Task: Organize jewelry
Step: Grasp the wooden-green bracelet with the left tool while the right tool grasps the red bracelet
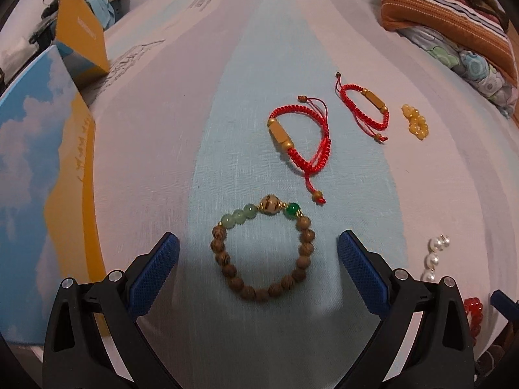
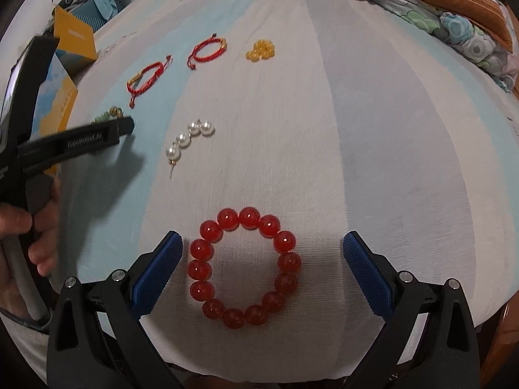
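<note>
Two grippers, both spread wide and holding nothing. My left gripper [image 1: 258, 246] straddles the wooden bead bracelet [image 1: 261, 249], and my right gripper [image 2: 262, 248] straddles the red bead bracelet [image 2: 245, 267]; each lies flat between the pads. I judge this the pick-up step: next I must lower and close on the beads. Only the left view shows the blue box [image 1: 42, 175] beside me; only the right shows my hand [image 2: 30, 227].

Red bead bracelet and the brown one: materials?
Red bead bracelet: glass or polished stone by the look, translucent with sharp glints. Brown bead bracelet: likely wood, matte with visible grain, plus pale green beads, glossy and jade-like.
</note>
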The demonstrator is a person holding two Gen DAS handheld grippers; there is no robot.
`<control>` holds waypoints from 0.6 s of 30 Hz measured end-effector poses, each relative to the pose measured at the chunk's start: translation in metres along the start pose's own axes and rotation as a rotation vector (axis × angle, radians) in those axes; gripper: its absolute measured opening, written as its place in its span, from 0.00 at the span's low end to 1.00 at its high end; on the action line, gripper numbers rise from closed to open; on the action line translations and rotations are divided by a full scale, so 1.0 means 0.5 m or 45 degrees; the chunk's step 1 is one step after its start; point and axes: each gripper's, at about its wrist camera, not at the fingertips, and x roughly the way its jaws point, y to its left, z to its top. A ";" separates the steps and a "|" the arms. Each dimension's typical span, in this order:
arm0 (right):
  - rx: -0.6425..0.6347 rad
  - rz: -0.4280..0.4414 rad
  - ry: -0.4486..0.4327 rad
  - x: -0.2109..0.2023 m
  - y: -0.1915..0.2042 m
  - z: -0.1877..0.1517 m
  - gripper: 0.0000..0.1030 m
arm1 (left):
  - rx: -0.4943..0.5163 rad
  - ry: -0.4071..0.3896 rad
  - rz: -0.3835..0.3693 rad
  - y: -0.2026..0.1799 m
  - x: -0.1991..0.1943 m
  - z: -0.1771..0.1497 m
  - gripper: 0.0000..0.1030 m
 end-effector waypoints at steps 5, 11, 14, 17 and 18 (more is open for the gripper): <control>-0.026 -0.029 0.010 0.015 0.010 -0.005 0.88 | -0.017 0.013 -0.013 0.004 0.007 0.003 0.92; -0.014 -0.021 0.010 0.017 0.008 -0.008 0.74 | -0.007 0.012 0.050 0.008 0.003 -0.003 0.72; -0.017 -0.021 0.010 0.015 0.008 -0.009 0.65 | 0.000 0.004 0.080 0.009 -0.002 -0.008 0.63; -0.018 -0.018 0.010 0.013 0.010 -0.009 0.56 | 0.002 0.000 0.087 0.008 -0.007 -0.012 0.52; -0.020 -0.017 0.010 0.012 0.010 -0.009 0.54 | 0.002 -0.001 0.092 0.009 -0.010 -0.014 0.50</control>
